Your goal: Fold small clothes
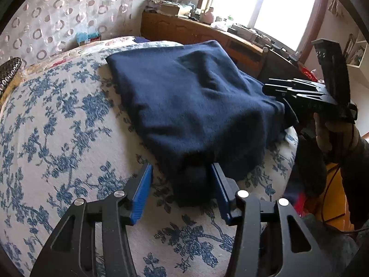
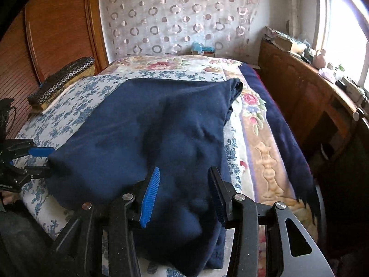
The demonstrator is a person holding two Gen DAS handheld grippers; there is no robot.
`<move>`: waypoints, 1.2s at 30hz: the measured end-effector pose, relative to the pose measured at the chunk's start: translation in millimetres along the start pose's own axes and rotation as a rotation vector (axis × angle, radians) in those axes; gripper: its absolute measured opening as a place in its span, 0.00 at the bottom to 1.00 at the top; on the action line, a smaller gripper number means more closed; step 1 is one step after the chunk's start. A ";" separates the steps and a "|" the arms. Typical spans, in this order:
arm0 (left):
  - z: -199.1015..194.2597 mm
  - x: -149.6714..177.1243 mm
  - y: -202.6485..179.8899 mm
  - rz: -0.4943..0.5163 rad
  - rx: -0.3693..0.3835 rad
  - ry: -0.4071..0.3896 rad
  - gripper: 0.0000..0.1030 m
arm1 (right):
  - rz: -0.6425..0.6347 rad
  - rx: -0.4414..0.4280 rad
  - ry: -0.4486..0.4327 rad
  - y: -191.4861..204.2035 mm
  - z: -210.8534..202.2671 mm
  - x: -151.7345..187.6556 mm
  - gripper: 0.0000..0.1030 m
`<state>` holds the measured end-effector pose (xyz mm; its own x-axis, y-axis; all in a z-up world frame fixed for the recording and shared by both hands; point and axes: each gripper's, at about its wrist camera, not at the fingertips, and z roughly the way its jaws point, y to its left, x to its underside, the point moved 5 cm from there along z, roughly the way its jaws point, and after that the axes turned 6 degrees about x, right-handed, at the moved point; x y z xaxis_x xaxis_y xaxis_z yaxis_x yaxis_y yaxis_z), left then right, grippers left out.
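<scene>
Gathering the near edge of the navy garment [image 1: 196, 106] for a fold.

We see the floral bedspread [image 1: 69, 127], a thin woven cotton, filling the left wrist frame; the soft, fuzzy garment lies rumpled across its centre. We should bite both corners evenly and lift together. The left gripper [image 1: 182, 187] straddles a bunched corner, pads not visibly pressing; the right gripper [image 2: 184, 196] stands spread over a fold at lower centre.

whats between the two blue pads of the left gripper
A bunched corner of the navy garment sits between the pads of the left gripper, over the floral bedsheet. The left wrist view shows a gap beside the left pad.
</scene>
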<state>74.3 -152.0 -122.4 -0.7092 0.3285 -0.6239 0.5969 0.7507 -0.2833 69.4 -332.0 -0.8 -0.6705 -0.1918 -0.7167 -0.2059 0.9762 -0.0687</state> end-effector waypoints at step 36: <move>-68.1 -91.2 -22.3 0.007 0.067 -0.281 0.09 | -0.184 -0.056 0.028 35.8 2.0 20.9 0.66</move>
<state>100.2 -159.6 -9.5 -0.5786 0.1553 -0.8007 0.6317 0.7063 -0.3195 49.5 -300.9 -19.6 -0.6373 -0.3705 -0.6757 -0.3657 0.9172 -0.1581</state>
